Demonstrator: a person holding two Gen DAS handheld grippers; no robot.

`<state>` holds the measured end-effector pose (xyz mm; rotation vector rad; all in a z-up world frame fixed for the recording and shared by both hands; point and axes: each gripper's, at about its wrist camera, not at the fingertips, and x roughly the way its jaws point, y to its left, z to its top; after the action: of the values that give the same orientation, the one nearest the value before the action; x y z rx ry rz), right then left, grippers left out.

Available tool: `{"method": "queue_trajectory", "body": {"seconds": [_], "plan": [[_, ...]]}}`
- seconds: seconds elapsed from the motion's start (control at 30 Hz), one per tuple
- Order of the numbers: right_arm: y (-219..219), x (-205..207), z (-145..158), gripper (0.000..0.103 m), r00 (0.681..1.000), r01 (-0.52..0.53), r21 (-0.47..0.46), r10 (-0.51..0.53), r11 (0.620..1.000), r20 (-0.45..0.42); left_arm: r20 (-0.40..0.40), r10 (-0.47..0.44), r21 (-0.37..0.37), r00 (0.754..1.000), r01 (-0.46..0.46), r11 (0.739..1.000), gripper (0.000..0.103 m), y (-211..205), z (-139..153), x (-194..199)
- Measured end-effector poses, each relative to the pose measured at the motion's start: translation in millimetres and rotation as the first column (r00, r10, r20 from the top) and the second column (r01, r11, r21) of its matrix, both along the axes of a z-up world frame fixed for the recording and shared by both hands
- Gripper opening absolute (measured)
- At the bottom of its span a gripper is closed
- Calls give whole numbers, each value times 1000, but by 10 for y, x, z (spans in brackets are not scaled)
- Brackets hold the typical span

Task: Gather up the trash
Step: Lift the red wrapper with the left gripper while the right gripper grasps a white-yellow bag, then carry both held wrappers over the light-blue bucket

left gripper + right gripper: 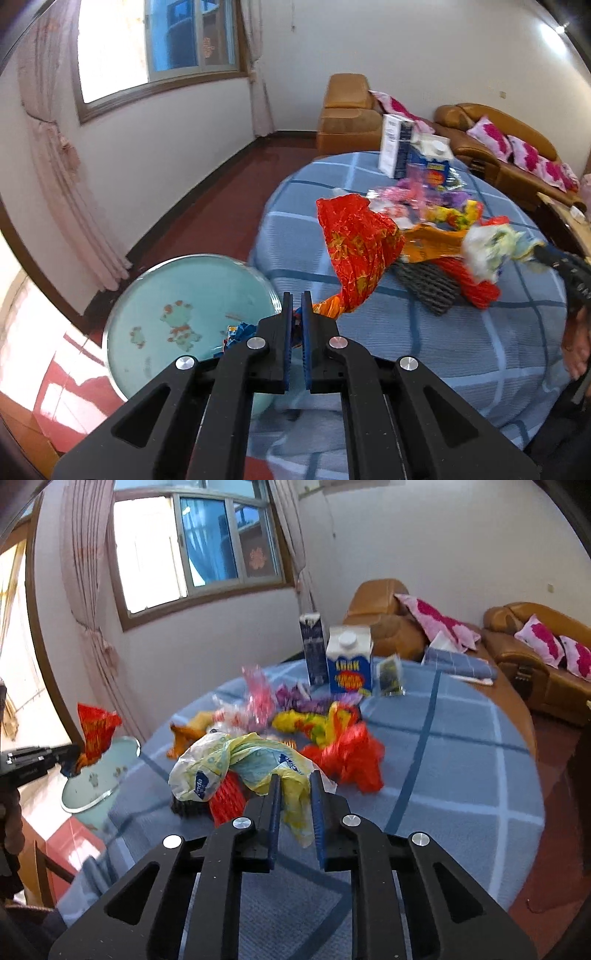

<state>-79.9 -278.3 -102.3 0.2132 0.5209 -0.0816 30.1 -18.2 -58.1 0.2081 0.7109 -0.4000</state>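
Note:
My left gripper (297, 301) is shut on a red and gold foil wrapper (356, 251) and holds it above the edge of the table, near a round light-blue bin (166, 321). It also shows in the right wrist view (94, 731). My right gripper (295, 779) is shut on a crumpled yellow and white plastic bag (240, 760) and holds it over the trash pile; the bag also shows in the left wrist view (491, 251). A pile of colourful wrappers (317, 723) with red netting (351, 757) lies on the blue checked tablecloth (461, 775).
A blue and white carton (349, 661) and a dark tall carton (314, 650) stand at the table's far side, beside a small dark packet (389, 675). Brown sofas with pink cushions (535, 653) stand behind. The floor is red-brown (221, 214). A dark mesh piece (428, 284) lies under the pile.

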Motion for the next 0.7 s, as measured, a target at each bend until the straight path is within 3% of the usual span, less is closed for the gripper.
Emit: {"method": "queue_trajectory", "body": {"seconds": [0.4,0.7], "plan": [[241,511,208,14,996,-85,2,85,996,27,-5,160,38,987,-160,986,4,588,-57,235],[678,1047,321,14,981,-194,-44,195,980,13,-14,247,77,969,-245,966,4,902,-123,347]]}}
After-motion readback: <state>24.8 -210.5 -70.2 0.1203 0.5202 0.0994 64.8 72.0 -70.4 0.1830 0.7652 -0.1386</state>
